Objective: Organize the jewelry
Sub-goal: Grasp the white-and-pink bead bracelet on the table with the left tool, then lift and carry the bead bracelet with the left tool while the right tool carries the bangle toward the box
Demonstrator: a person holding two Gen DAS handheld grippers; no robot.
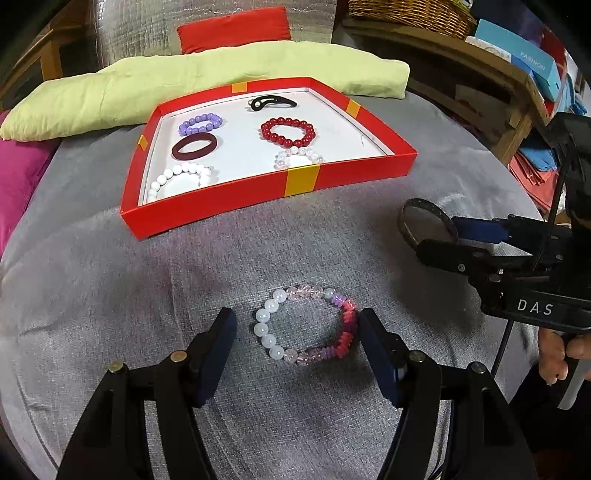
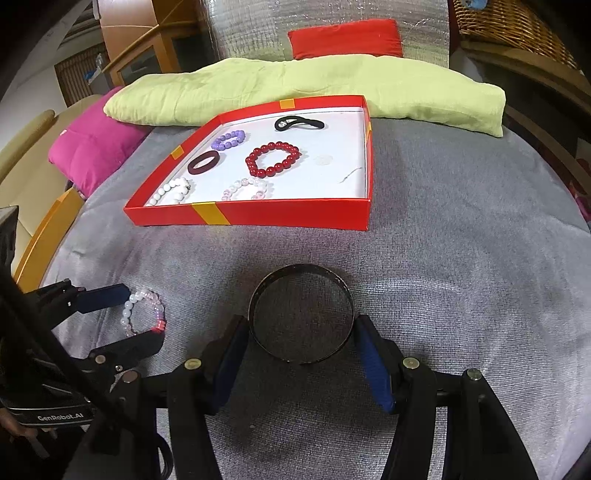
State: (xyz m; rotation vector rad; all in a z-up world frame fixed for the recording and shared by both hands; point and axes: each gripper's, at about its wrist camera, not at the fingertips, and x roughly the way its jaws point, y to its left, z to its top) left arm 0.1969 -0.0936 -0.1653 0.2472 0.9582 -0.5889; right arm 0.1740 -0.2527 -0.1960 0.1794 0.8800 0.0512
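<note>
A bead bracelet (image 1: pixel 266 332) of white, clear pink, purple and red beads lies on the grey cloth. My left gripper (image 1: pixel 297 319) is shut on it: one pad presses the red beads, the other sits at the white ones, as the right wrist view also shows (image 2: pixel 142 312). A dark metal bangle (image 2: pixel 301 273) lies flat to the right. My right gripper (image 2: pixel 301 326) is shut on the bangle, a pad on each side. The red tray (image 1: pixel 258 201) behind holds purple, red, white and clear bead bracelets, a dark red ring and a black hair tie.
A pale green cushion (image 1: pixel 221 74) lies behind the tray, with a red cushion (image 1: pixel 236 27) beyond and a pink one (image 2: pixel 92 144) at the left. A wicker basket (image 1: pixel 410 13) and a shelf with boxes stand at the right. A hand (image 1: pixel 554 354) grips the right tool.
</note>
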